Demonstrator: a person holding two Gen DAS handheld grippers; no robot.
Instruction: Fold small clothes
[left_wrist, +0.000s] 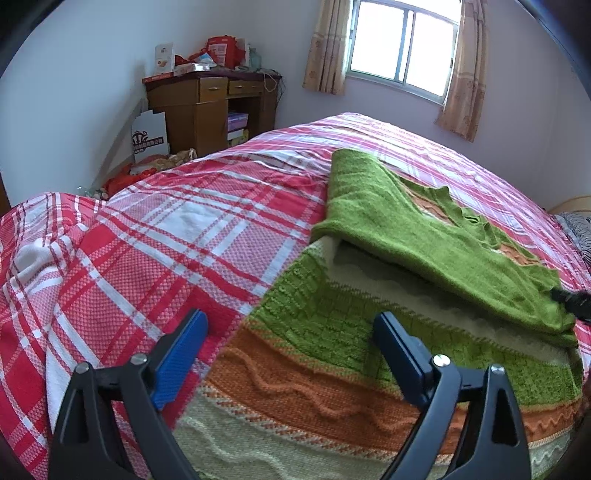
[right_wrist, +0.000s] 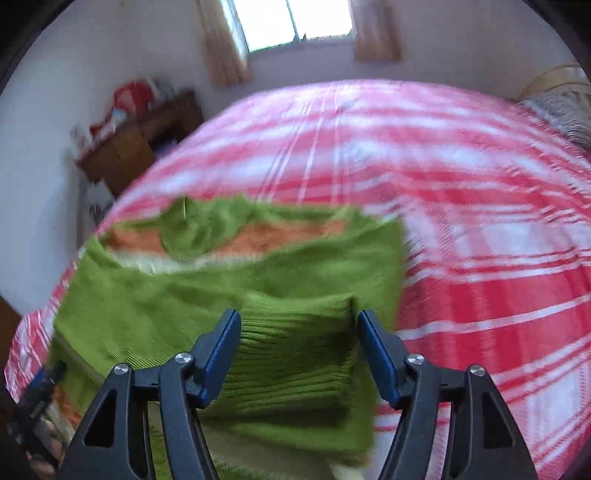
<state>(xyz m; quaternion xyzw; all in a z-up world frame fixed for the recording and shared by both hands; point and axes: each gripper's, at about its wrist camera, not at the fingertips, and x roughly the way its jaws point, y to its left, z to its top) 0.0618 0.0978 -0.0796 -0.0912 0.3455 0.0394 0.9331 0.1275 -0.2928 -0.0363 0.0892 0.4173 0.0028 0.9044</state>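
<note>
Left wrist view: left gripper (left_wrist: 288, 354) spread wide, nothing pinched; hem of the knit sweater (left_wrist: 332, 332) lying between and under the blue fingers (left_wrist: 181, 358), on the plaid bedspread (left_wrist: 147, 240). Green sleeve (left_wrist: 406, 236) laid across the body, beyond the jaws. Looks like mid-fold: sleeve in, body not yet folded.

Right wrist view: right gripper (right_wrist: 299, 350) jaws apart, ribbed cuff (right_wrist: 295, 339) sitting between them, pads apparently not pressing. Reads as a release, sleeve just placed.

Next, probably: pull right clear without dragging the cuff, then pinch the hem corners and bring them up toward the collar. Knit is thick and floppy, so needs a deep bite at both corners.

Hard to read: right view heavily blurred, pad contact on the cuff uncertain. Near edge of the hem cut off below both jaws. Right gripper only a dark tip at the far right edge in the left view.
</note>
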